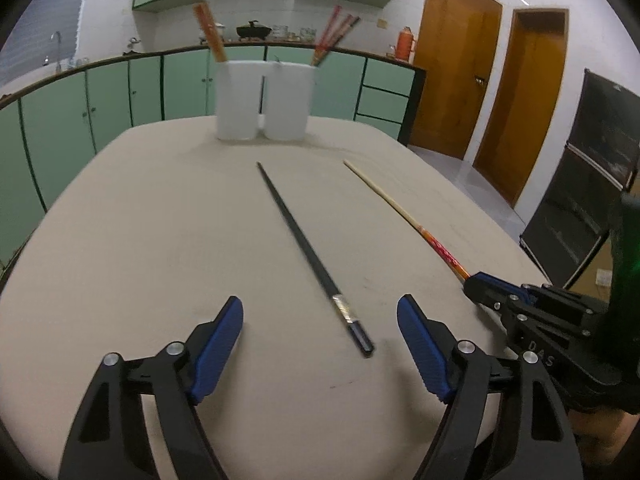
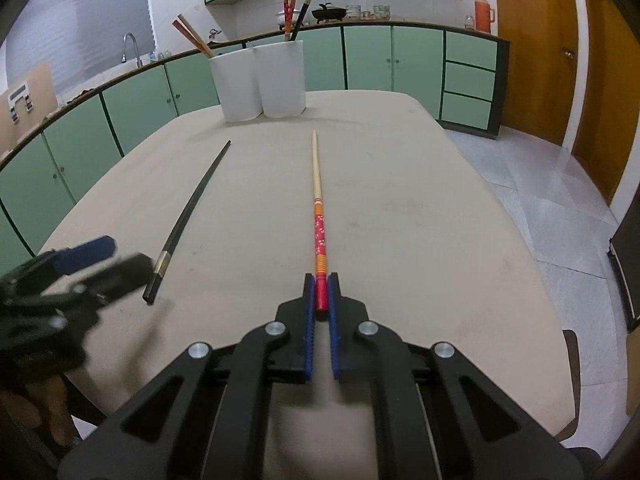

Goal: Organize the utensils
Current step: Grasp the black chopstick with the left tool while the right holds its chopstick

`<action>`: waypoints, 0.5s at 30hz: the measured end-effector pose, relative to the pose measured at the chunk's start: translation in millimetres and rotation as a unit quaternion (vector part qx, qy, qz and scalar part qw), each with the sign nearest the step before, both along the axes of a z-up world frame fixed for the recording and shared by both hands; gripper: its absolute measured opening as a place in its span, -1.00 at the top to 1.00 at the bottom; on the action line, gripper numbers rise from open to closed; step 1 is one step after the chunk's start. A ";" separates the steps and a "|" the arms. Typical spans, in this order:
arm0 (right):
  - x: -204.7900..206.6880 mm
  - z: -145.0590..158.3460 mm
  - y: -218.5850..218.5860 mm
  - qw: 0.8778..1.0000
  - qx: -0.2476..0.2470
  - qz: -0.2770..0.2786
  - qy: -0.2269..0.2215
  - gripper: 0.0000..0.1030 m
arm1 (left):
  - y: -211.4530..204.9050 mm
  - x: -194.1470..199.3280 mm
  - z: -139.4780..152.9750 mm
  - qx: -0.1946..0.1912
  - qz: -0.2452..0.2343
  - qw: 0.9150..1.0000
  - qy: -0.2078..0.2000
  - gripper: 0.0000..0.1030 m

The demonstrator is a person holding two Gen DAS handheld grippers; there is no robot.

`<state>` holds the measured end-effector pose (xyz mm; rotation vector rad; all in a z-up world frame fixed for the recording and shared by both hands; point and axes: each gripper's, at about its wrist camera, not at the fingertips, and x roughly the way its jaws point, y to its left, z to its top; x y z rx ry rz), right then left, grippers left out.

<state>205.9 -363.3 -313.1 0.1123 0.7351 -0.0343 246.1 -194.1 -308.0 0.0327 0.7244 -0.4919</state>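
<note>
From the left wrist camera, the left gripper (image 1: 320, 316) is hanging over the table (image 1: 160, 240) with its fingers spread wide, and the black chopstick (image 1: 308, 248) is lying flat between the blue pads without touching them, its thin end pointing at the two white cups (image 1: 264, 100). From the right wrist camera, the right gripper (image 2: 321, 292) is pinching the red end of the red and orange chopstick (image 2: 319, 216), which is lying to the right of the black one and is also pointing at the white cups, where more chopsticks are standing.
</note>
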 end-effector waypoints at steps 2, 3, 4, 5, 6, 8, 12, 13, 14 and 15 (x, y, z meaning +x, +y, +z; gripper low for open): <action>-1.9 0.4 0.6 1.000 -0.001 0.001 0.000 0.89 | -4.9 1.3 -5.0 0.007 0.002 1.000 0.001 -0.34; -2.4 0.3 0.5 1.000 -0.001 0.002 -0.001 0.89 | -6.4 1.6 -7.4 0.018 0.008 1.000 -0.005 -0.26; -2.9 0.5 1.1 1.000 -0.001 0.002 -0.001 0.89 | -6.2 1.7 -8.5 0.027 0.015 0.999 -0.012 -0.04; -3.4 0.4 2.0 1.000 -0.001 0.002 -0.001 0.89 | -4.0 2.3 -9.0 0.028 0.018 0.999 -0.014 0.15; -4.4 0.6 3.2 1.000 -0.001 0.003 -0.001 0.89 | -2.9 3.8 -8.7 0.026 0.022 0.999 -0.014 0.23; -2.9 0.9 7.5 1.000 -0.003 0.010 -0.001 0.89 | 4.2 6.1 -8.7 0.023 0.029 0.999 -0.016 0.69; 3.7 1.6 20.4 1.000 -0.012 0.027 -0.002 0.89 | 16.8 7.8 -9.4 0.019 0.050 0.998 -0.025 0.84; 5.0 2.0 23.6 0.999 -0.015 0.031 -0.003 0.89 | 19.8 6.5 -8.9 0.022 0.058 0.998 -0.030 0.85; 6.0 2.4 25.9 0.999 -0.015 0.033 -0.003 0.89 | 24.3 5.2 -8.1 0.025 0.072 0.997 -0.034 0.85; 6.5 2.7 27.6 0.999 -0.014 0.036 -0.003 0.89 | 30.5 4.3 -6.9 0.024 0.089 0.995 -0.036 0.85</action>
